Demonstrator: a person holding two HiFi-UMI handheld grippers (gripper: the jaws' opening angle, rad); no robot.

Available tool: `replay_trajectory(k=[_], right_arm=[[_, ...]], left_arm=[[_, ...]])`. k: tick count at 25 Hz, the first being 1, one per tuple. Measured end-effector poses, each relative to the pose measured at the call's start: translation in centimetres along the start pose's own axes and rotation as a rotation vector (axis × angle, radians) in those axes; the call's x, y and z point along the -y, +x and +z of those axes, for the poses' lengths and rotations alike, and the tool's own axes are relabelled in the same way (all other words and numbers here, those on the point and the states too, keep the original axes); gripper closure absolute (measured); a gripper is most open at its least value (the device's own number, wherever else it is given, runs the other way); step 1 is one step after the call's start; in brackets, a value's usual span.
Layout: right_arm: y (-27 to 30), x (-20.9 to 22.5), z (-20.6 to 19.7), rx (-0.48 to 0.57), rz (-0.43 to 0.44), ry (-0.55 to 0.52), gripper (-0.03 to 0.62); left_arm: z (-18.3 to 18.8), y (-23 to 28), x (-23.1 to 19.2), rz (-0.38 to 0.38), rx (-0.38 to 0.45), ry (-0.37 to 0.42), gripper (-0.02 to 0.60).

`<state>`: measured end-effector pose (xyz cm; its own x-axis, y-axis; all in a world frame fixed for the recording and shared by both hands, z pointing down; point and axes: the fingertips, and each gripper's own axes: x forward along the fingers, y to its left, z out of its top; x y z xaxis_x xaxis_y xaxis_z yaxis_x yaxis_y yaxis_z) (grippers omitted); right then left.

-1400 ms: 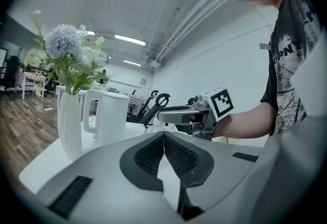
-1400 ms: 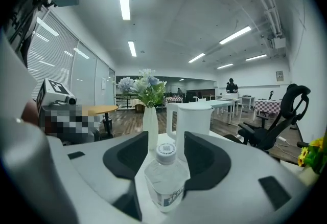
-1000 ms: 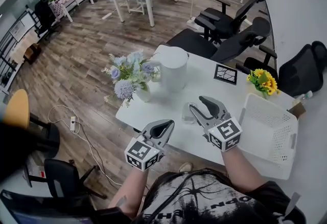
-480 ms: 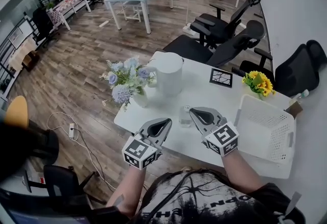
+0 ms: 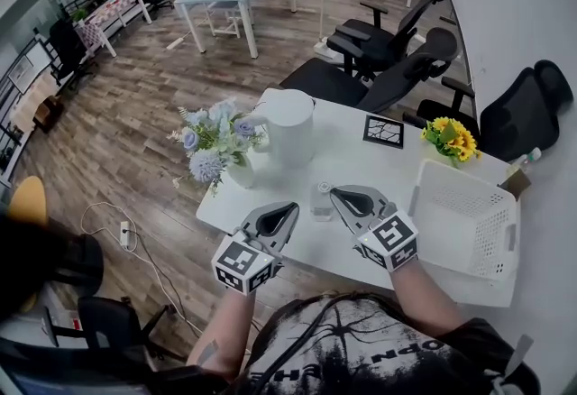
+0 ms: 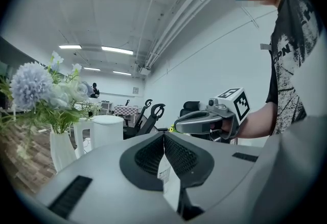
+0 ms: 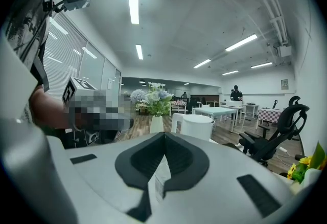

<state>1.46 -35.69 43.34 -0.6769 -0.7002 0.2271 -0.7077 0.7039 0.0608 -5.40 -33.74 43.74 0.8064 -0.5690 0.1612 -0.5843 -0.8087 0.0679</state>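
— Grey left claw (image 5: 286, 209) and right claw (image 5: 339, 194), both pressed together, nothing in them
— Clear bottle (image 5: 321, 200) stands upright on the white table (image 5: 353, 164), just beside the right tips; flowers (image 5: 213, 143) and jug (image 5: 288, 127) farther back

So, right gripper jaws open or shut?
Shut: the right gripper has its jaws meeting at the tips in the right gripper view.

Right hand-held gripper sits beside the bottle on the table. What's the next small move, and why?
Probably open the right hand-held gripper first. Its jaws are together with nothing between them, and the head view shows the bottle standing upright on the table just left of its tips, ungripped. The left hand-held gripper is shut too, set back from the bottle.
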Motion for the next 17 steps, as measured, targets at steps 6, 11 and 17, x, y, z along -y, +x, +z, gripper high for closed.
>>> replay_trajectory(k=[6,11,17], right_arm=[[0.19,-0.29,-0.50,-0.016,-0.007,-0.007,0.572],[0.35,-0.26,-0.78,-0.021,-0.007,0.004,0.572],[0.49,-0.11,-1.05,-0.023,-0.012,0.006,0.572]], left_arm=[[0.11,-0.27,-0.24,-0.004,-0.001,0.006,0.571],[0.14,-0.13,-0.19,-0.010,-0.005,0.009,0.571],[-0.12,0.02,-0.51,-0.010,-0.010,0.005,0.571]])
